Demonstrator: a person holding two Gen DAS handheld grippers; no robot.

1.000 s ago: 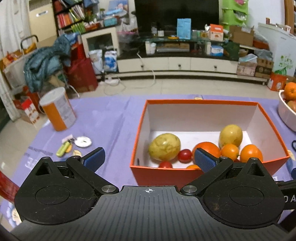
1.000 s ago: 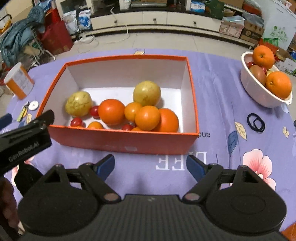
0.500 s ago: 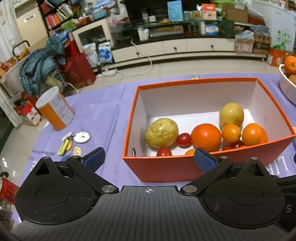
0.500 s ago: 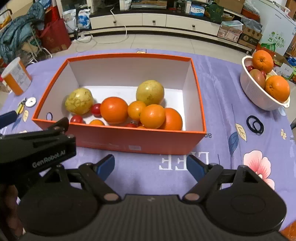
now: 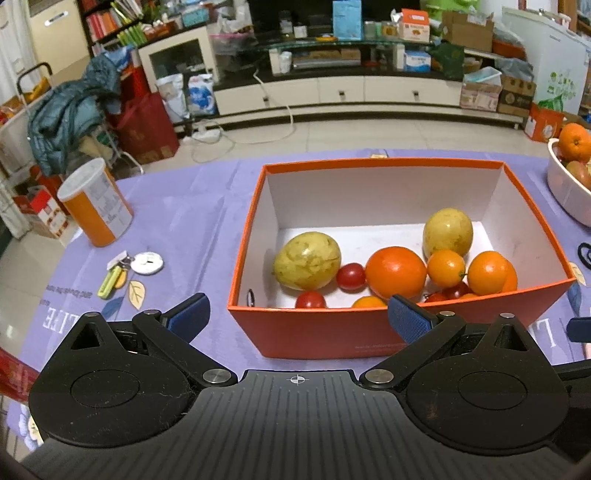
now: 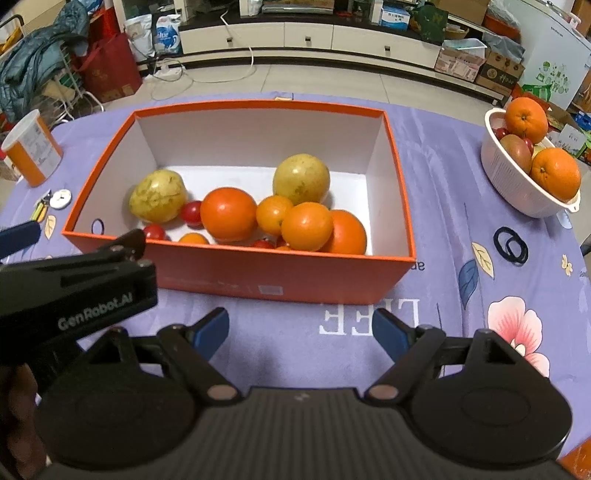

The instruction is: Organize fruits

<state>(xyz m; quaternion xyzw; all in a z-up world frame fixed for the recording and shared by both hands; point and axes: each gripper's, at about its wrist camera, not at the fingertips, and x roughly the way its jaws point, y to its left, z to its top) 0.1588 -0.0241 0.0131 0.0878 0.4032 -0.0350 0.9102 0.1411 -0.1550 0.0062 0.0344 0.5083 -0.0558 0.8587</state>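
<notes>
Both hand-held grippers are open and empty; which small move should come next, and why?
Probably move the right hand-held gripper toward the white bowl on its right: oranges remain there, while the orange box holds the sorted fruit.

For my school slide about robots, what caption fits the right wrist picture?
Open right gripper waits before an orange box of fruit, white bowl of oranges nearby.

Looking like a home living room: long white TV cabinet [image 5: 369, 92] lining the far wall, bookshelf [image 5: 110, 22] standing at left, jacket [image 5: 66, 110] hanging over a rack, cardboard boxes [image 5: 476, 96] cluttering the tiled floor [image 5: 332, 136].
</notes>
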